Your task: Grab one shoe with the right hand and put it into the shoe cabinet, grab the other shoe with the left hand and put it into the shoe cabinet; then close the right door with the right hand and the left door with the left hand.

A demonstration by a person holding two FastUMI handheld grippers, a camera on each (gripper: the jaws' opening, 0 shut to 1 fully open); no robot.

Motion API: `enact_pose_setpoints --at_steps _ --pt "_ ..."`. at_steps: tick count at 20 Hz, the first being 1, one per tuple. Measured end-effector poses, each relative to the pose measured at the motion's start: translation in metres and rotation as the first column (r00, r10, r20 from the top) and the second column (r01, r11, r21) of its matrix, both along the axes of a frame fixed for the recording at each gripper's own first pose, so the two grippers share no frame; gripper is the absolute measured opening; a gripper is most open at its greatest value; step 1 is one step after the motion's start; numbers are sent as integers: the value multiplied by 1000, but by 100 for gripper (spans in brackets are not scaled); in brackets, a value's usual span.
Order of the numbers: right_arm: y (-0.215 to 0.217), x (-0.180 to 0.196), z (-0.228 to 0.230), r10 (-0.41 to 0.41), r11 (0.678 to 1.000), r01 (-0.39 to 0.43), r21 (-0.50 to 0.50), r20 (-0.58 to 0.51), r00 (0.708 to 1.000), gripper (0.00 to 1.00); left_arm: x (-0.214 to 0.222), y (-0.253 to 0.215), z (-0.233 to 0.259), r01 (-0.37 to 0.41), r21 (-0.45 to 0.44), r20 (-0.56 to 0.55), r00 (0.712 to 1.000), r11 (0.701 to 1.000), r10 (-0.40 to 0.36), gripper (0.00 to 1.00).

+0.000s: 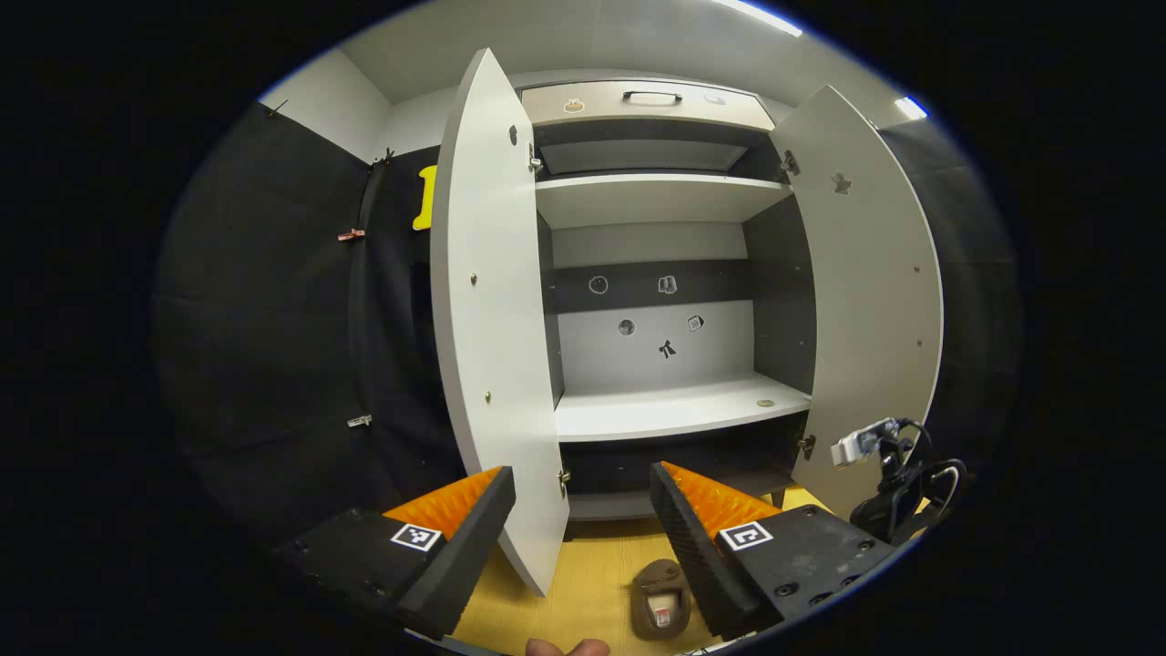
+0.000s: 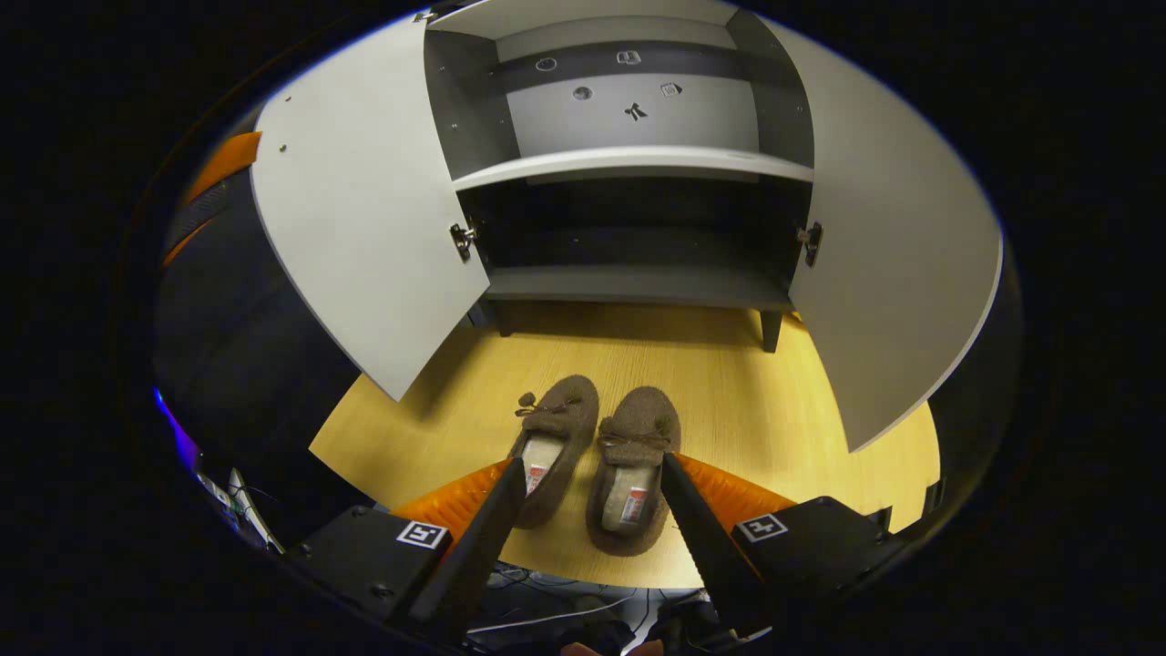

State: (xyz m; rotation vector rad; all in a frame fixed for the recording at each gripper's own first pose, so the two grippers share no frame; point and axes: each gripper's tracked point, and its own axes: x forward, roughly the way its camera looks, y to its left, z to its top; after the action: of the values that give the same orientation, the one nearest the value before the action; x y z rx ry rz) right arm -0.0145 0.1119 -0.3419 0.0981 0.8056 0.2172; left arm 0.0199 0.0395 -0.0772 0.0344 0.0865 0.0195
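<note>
Both grippers' fingers wide apart w/ nothing held, two shoes (image 2: 592, 460) side by side, shoe cabinet (image 2: 638, 164) doors open

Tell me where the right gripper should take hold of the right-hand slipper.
Probably across the slipper at its open collar, coming straight down from above with the right gripper: one finger inside the opening, one outside its free right wall, since the left slipper crowds the other side.

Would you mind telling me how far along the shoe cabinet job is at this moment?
Nothing looks finished yet. Both brown shoes, the left one and the right one, sit side by side on the wooden floor before the cabinet. The right gripper hangs open above them; the left gripper is open, facing the shelves. Left door and right door stand open.
</note>
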Motion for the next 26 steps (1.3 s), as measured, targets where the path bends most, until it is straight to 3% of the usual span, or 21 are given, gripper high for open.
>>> enact_pose_setpoints --at_steps 6,14,16,18,21,22,23,24,25,26 --pt "7 9 -64 -26 1000 27 5 -113 993 99 -7 12 -23 -21 2 -40 999 1000 21 95" --pt "13 41 -123 -84 996 81 -26 -157 984 91 -17 22 -45 -46 -31 -54 998 998 44 95" --pt "9 55 -136 -117 993 112 -48 -141 983 79 -19 25 -49 -54 -6 -54 997 999 53 95" --pt "7 65 -148 -161 986 154 -56 -144 976 78 -20 24 -57 -54 20 -65 996 998 55 95" --pt "5 81 -157 -220 975 216 -50 -121 968 43 -21 22 -66 -50 42 -85 995 998 53 95" --pt "5 85 -157 -227 974 223 -51 -106 968 43 -21 21 -69 -48 45 -91 995 998 52 95" --pt "0 94 -163 -234 971 228 -76 -87 968 51 -21 20 -70 -48 45 -96 994 998 52 94" --pt "1 89 -159 -233 971 228 -74 -80 969 43 -22 18 -72 -46 43 -100 994 998 51 94" --pt "2 88 -157 -221 974 216 -73 -71 973 26 -21 17 -73 -47 41 -101 994 998 51 95" --pt "3 89 -159 -218 975 214 -61 -68 974 32 -21 17 -73 -48 39 -102 993 998 52 96"
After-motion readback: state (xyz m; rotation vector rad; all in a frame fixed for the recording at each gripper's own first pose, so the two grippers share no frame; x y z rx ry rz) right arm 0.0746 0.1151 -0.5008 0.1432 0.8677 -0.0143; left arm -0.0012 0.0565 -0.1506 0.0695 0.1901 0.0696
